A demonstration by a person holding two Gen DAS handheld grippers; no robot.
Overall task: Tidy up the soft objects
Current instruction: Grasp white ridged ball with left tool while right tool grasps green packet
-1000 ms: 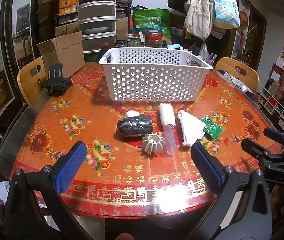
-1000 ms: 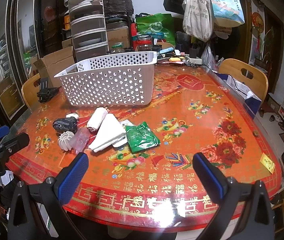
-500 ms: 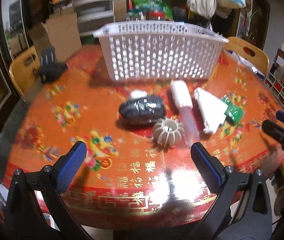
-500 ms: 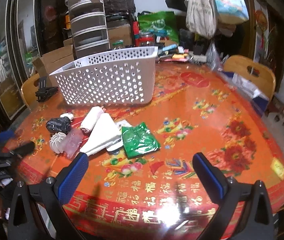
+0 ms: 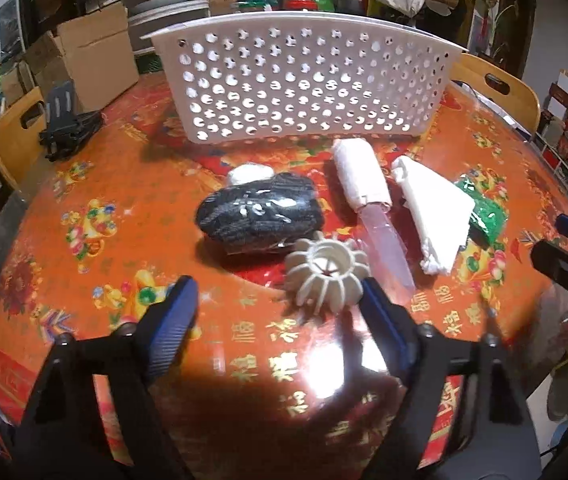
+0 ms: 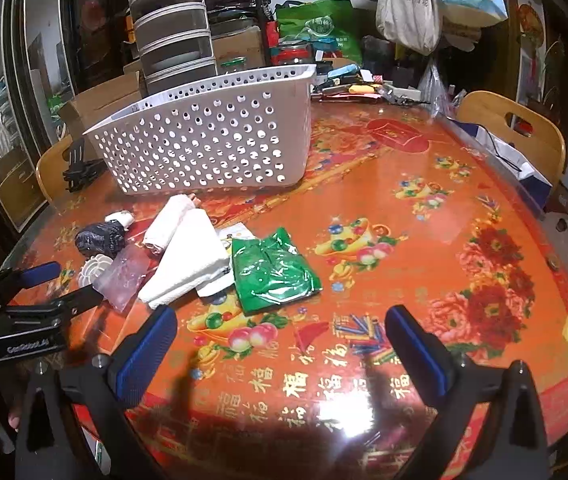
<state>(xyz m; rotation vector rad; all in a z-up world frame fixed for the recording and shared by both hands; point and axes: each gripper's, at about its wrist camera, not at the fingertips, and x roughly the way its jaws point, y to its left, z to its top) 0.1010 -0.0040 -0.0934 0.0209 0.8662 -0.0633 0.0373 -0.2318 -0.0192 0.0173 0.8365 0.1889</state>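
Jaws of the left gripper (image 5: 275,312) are spread wide, low over the red table (image 5: 83,184), with the ribbed white ring (image 5: 326,274) just beyond the right pad. At 12 o'clock stands the perforated white basket (image 5: 304,84); between lie a black bundle (image 5: 259,216), white roll (image 5: 360,176), folded white cloth (image 5: 436,216) and green packet (image 6: 273,270). The right gripper (image 6: 281,348) is likewise held apart, gripping nothing.
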